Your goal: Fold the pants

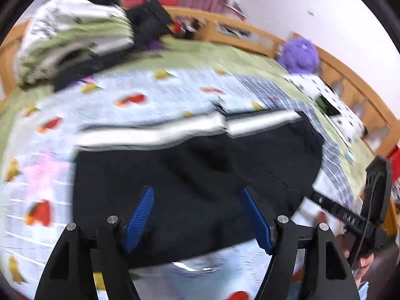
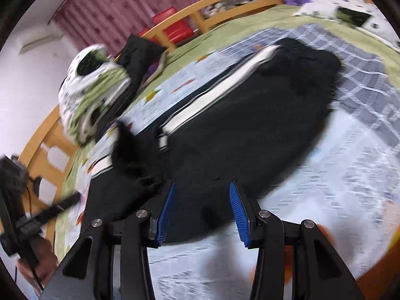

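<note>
While both views are smeared with motion blur, I can make out the black pants (image 1: pixel 195 175) lying spread on the printed blanket (image 1: pixel 62 115) that covers the bed. A white stripe (image 1: pixel 155 131) runs along the far edge of the pants in my left wrist view; in the right wrist view the same stripe (image 2: pixel 225 85) slants up toward the top right.

My left claw (image 1: pixel 197 192) is released, its blue pads (image 1: pixel 140 218) spread wide apart above the near part of the pants, with nothing between them. My right claw (image 2: pixel 203 192) is also released, pads (image 2: pixel 240 215) apart, held over the near edge of the pants where dark cloth meets the pale blanket. I cannot tell whether either claw touches the fabric.

At the right edge of the left view I see the other claw's handle with a hand (image 1: pixel 365 262) around it; at the left edge of the right view the opposite hand (image 2: pixel 37 260) shows the same way.

Beyond the pants lies a green sheet (image 1: pixel 212 55), a heap of white and green bedding (image 1: pixel 72 30) with a dark garment (image 1: pixel 147 20) beside it, a purple plush toy (image 1: pixel 300 55) near the wooden bed frame (image 1: pixel 250 32), and a spotted pillow (image 2: pixel 350 10). A pink curtain (image 2: pixel 120 7) hangs behind.
</note>
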`<state>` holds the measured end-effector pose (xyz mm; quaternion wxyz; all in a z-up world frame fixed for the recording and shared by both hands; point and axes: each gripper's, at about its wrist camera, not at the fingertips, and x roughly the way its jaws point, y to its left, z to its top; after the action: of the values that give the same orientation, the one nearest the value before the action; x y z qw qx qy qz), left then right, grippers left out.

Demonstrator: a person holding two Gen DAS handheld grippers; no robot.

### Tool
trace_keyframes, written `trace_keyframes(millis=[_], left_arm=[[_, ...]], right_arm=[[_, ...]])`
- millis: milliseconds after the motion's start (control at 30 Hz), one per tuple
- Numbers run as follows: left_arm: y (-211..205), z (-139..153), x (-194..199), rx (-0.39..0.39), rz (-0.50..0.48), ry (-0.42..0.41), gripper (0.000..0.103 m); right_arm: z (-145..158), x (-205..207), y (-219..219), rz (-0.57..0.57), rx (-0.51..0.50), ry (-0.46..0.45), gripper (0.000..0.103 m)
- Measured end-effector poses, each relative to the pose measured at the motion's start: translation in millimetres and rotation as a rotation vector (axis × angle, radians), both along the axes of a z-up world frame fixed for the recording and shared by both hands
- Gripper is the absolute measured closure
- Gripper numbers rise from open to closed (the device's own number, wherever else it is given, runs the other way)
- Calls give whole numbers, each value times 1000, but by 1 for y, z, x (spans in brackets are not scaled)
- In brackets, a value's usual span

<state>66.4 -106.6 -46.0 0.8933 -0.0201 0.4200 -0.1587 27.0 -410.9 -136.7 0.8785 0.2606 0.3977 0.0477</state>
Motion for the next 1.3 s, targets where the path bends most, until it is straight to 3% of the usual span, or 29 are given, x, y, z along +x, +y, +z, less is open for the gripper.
trace_keyframes(millis=[200,300,367,400,433,467,533,567,633,700,733,867,933,967,1067,1167,1300], left_arm=[[54,26,40,14,115,-22,32],[71,22,52,27,165,-87,32],[79,5,55,2,194,-93,32],[85,-6,56,-21,211,-69,32],[93,-16,59,-39,224,-25,32],[100,-26,63,-62,228,42,32],[113,-30,64,-105,236,65,32],[122,-29,61,-126,261,54,32],[131,-27,58,-138,281,44,32],[140,-28,54,-160,282,45,32],[143,-30,53,-163,280,47,32],[148,-37,49,-129,273,65,32],[153,-39,46,-132,266,71,32],[154,-40,45,-135,265,71,32],[159,-42,44,-131,264,73,32],[165,-44,46,-125,273,75,32],[172,-45,51,-135,287,83,32]], right_arm=[[4,47,55,181,-107,52,55],[3,76,72,225,-178,69,41],[-19,97,80,220,-207,170,37],[-29,101,84,216,-204,208,40],[-40,102,87,218,-189,233,56],[-44,98,93,226,-207,215,70],[-34,87,112,313,-327,143,80],[-26,80,108,328,-302,108,82],[-22,73,77,289,-116,100,83],[-37,74,66,256,-92,173,83],[-46,75,70,262,-118,213,81],[-31,66,96,312,-306,157,69],[-15,62,96,273,-306,101,65],[-8,64,97,276,-294,76,56],[4,93,106,281,-337,60,49],[1,144,108,267,-368,103,42],[-41,200,101,303,-247,283,39]])
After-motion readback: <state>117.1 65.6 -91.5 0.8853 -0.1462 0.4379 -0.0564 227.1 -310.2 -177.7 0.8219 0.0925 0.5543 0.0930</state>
